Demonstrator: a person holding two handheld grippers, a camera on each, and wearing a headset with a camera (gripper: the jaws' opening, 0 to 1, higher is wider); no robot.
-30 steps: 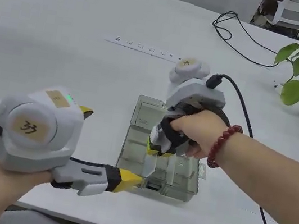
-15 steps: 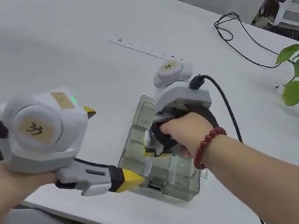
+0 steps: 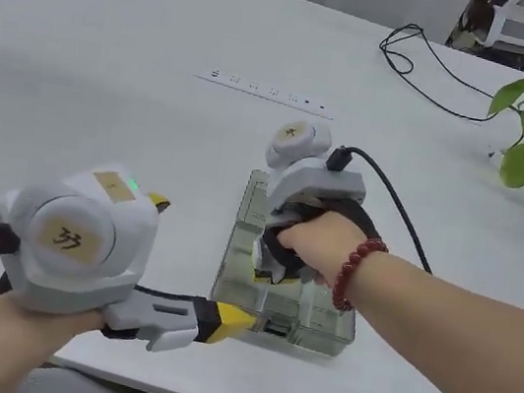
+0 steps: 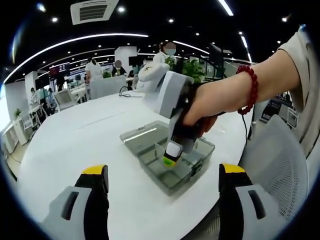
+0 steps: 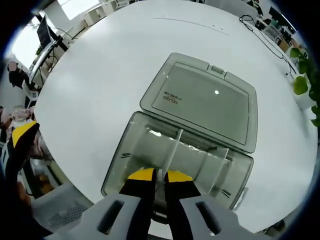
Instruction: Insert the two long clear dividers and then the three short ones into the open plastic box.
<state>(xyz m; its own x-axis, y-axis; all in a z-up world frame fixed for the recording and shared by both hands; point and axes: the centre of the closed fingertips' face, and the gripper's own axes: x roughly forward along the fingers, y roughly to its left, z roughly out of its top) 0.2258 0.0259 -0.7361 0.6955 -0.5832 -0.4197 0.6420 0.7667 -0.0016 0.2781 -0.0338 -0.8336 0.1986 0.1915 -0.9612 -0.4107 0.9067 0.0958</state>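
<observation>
Right tool (image 5: 156, 176) has its yellow-tipped jaws pressed nearly together on the top edge of a clear divider (image 5: 172, 147). It holds the divider on edge inside the open plastic box (image 5: 117, 165), at the box's front wall. Gripping the end nearest the front wall probably lets the person steer the thin sheet straight down into its slots without it bowing. The hand (image 3: 319, 245) bears down from directly above the box, which suits a vertical press.

In the right gripper view the divider's long axis runs from the front wall toward the hinge side, across the box's shorter span. Its far end meets a clear divider running lengthwise. From that I judge it to be one of the short ones, though its full length is partly hidden by the jaws. More clear pieces stand in the box to one side of it; their number is hard to tell. The lid (image 5: 205, 95) lies flat on the bench (image 3: 110, 83) behind the box.

Left tool (image 4: 163, 169) is spread wide and empty, pointing at the box from its front corner. In the head view one yellow tip sits right at that corner, touching or just beside it; I cannot tell which. It is likely there to stop the box sliding under the push.
</observation>
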